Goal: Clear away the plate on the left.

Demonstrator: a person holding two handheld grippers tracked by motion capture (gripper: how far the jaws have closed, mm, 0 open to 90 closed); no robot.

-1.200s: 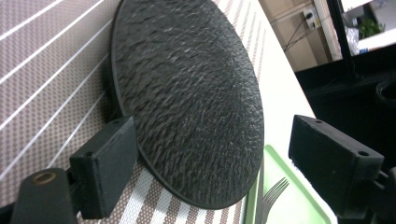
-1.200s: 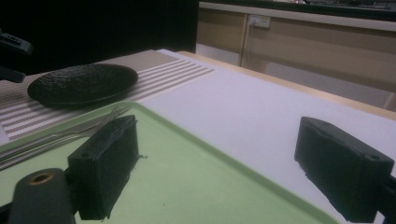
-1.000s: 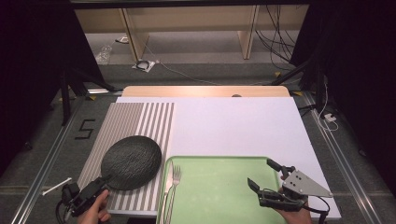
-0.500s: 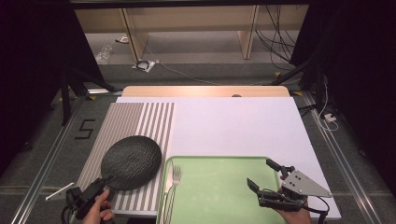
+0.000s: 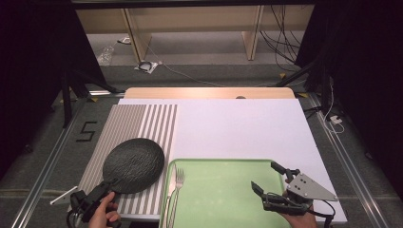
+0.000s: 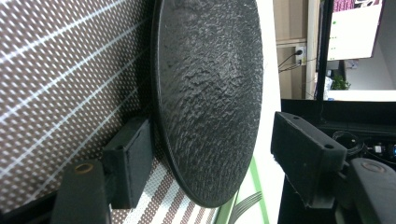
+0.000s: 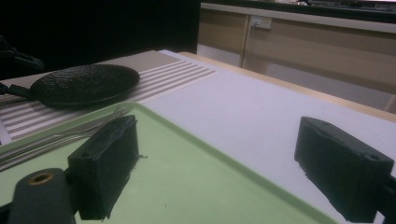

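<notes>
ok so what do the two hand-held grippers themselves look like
Both are black. The left hand-held gripper has chunky rectangular jaw blocks with small round holes, and a dark cable trails from its rear. The right hand-held gripper has the same blocky black jaws and carries a grey three-cornered plate on top, dotted with small holes; a dark cable trails beside it.
</notes>
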